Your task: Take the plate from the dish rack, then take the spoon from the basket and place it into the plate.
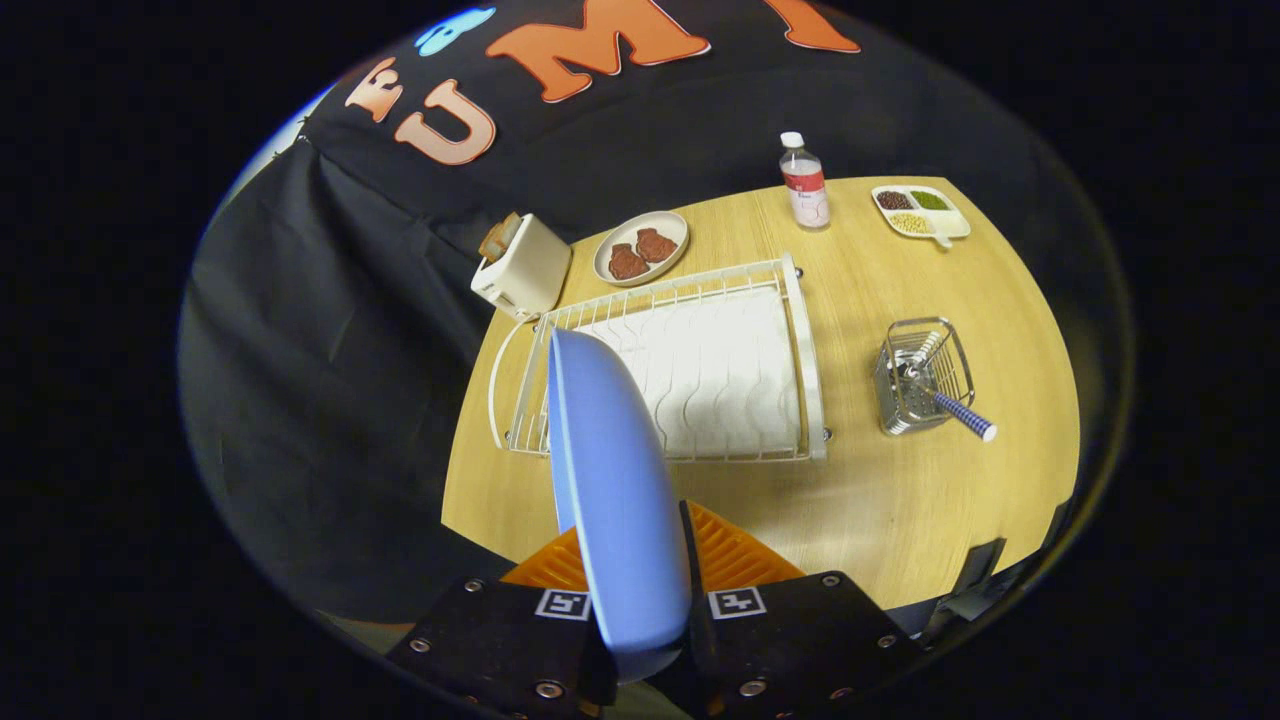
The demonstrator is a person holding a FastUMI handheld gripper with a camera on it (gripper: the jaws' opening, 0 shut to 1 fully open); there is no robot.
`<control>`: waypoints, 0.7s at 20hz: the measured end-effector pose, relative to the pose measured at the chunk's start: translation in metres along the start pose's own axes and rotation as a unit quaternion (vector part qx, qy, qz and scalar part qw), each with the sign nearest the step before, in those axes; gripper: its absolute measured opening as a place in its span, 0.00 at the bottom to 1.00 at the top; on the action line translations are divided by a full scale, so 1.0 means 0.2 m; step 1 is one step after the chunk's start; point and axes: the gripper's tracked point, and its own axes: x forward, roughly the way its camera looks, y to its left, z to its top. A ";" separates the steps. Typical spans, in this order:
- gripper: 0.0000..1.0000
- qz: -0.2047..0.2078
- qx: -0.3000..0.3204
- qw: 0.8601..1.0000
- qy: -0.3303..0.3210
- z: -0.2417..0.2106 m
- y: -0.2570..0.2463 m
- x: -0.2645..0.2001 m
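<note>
**Blue plate gripped on edge above the dish rack**

Gripper view: gripper [640, 600] with orange ribbed fingers [735, 555] closed on a blue plate [610, 490], which stands on edge between them, both fingers pressing its faces. The plate is raised above a round wooden table [880, 520], its top rim reaching over the near left corner of a white wire dish rack [700, 365]. To the right of the rack stands a metal wire basket [920, 375], holding a spoon with a blue-and-white checked handle [962, 413] that leans out over its near rim. Beyond the rack sit a white toaster [522, 265], a plate with two brown pieces of food [641, 248], a plastic bottle [804, 182] and a divided dish of beans [920, 210].
</note>
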 end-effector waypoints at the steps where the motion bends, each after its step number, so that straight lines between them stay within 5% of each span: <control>1: 0.28 0.008 -0.001 1.000 0.003 -0.04 -0.01 0.02; 14: 0.28 0.072 0.044 0.995 0.057 -0.48 -0.28 0.45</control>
